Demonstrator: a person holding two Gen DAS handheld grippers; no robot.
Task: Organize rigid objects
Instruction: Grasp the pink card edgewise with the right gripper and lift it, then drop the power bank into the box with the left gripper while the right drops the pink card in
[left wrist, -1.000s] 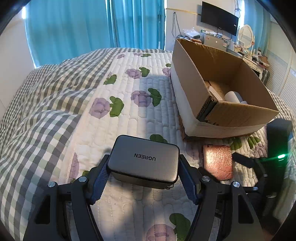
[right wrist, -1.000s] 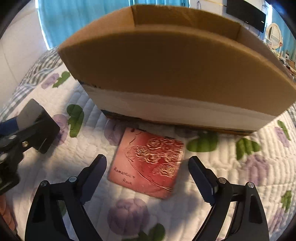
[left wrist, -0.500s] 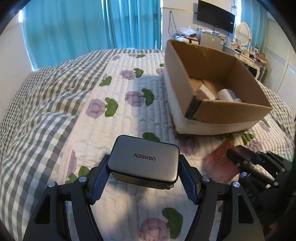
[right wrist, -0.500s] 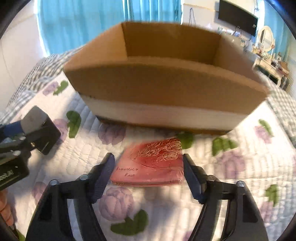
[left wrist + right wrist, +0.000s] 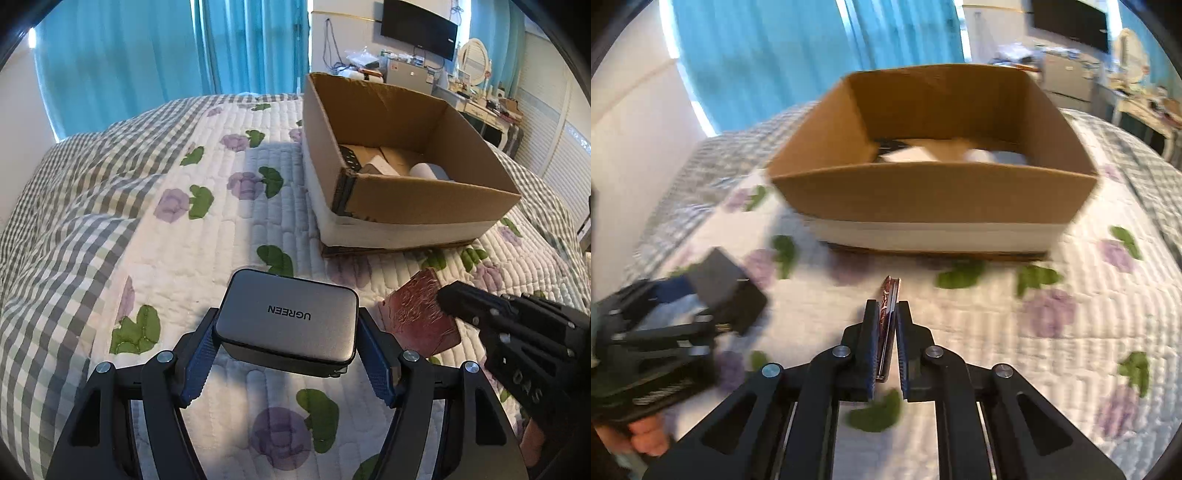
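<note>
"UGREEN" on the grey charger [image 5: 287, 324]

The charger [image 5: 287, 319] has a smooth grey casing with a soft satin sheen and printed lettering. The left tongs [image 5: 286, 363] are matt black plastic with ribbed blue pads [image 5: 195, 360] and bright metal rivets. The right tongs [image 5: 886, 347] look the same, pressed on a thin red card [image 5: 888, 295] with a glossy embossed face. The box [image 5: 424, 195] is plain matt brown cardboard with a white paper band low on its wall. Beneath the box, the bed [image 5: 110, 236] wears a soft quilted cloth cover, stitched in ridges.
</note>
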